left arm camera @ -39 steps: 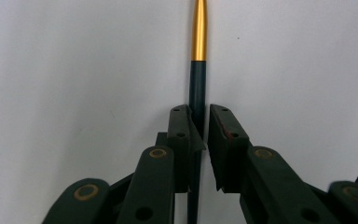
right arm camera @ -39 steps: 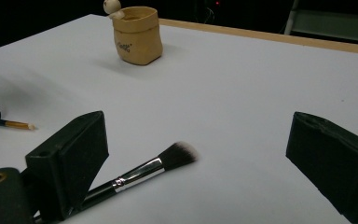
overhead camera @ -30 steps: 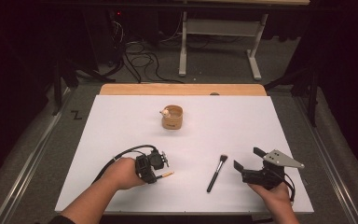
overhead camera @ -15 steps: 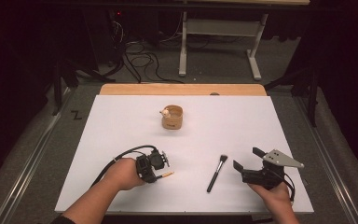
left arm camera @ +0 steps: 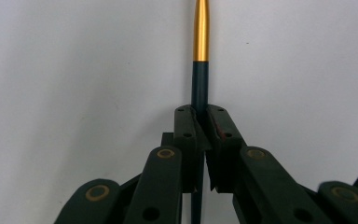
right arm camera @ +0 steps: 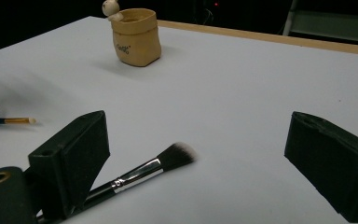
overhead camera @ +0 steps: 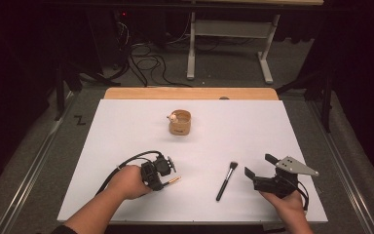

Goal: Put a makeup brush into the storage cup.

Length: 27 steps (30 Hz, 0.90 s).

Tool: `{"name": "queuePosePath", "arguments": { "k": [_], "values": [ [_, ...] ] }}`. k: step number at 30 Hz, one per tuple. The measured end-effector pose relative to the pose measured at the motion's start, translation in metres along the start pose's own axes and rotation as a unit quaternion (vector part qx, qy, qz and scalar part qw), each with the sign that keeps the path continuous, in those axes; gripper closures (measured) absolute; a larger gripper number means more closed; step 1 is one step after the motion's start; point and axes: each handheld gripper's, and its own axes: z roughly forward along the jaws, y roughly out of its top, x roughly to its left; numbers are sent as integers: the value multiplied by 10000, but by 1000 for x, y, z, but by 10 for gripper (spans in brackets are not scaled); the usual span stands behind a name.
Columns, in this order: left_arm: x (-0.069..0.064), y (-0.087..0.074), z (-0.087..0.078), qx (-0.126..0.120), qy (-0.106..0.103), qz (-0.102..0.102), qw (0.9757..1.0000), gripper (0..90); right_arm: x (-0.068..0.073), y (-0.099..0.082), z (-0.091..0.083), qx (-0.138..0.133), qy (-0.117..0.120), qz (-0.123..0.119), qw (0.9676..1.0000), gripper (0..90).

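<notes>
In the high view, the left gripper [overhead camera: 168,170] is seen near the counter's [overhead camera: 126,126] front edge, left of the middle, closed on a slim brush [overhead camera: 171,181] whose gold end juts out toward the right; a black makeup brush [overhead camera: 226,181] is seen lying flat on the counter between the two grippers, bristles toward the far edge; the right gripper [overhead camera: 259,166] is held near the front right corner, its jaws standing wide apart with nothing between them; a tan pot [overhead camera: 180,122] with a small figure on its rim is placed well apart, toward the middle of the far edge.

In the left gripper view, the slim brush [left arm camera: 199,74] is shown clamped between the two pads at its dark shaft, the gold section running on beyond them; it is judged light, stiff and smooth, so some slip under a loose hold is to be expected; the dark shaft, not the tapered gold part, is judged the safer place to be held.

In the right gripper view, the makeup brush [right arm camera: 140,170] is seen lying just beside one open jaw, untouched; its soft bristles are best left alone and the handle taken; a short line of writing is visible on the pot [right arm camera: 135,36] but cannot be read.
</notes>
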Motion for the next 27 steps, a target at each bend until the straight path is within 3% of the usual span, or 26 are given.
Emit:
{"name": "queuePosePath", "arguments": {
  "k": [12, 15, 21, 22, 23, 24, 27],
  "values": [
    [1, -8, -17, -404, 112, -164, 9990, 835, 1, 0, 0, -11, -4, -17, 10000, 69],
    [2, -9, -21, -657, 148, -244, 9974, 835, 0, 0, -1, -29, -17, -14, 10000, 69],
    [4, -13, -26, -892, 153, -379, 9952, 835, 1, 0, -1, -30, -22, -6, 10000, 69],
    [4, -14, -27, -971, 160, -407, 9943, 835, 1, 0, -1, -29, -24, 7, 10000, 69],
    [5, -16, -31, -1159, 182, -477, 9919, 835, 1, 0, -1, -35, -20, -9, 10000, 69],
    [5, -16, -31, -1159, 182, -477, 9919, 835, 1, 0, -1, -35, -20, -9, 10000, 69],
    [6, -19, -35, -1487, 215, -551, 9871, 835, 1, 0, -1, -30, -25, -13, 10000, 69]
  ]
}}
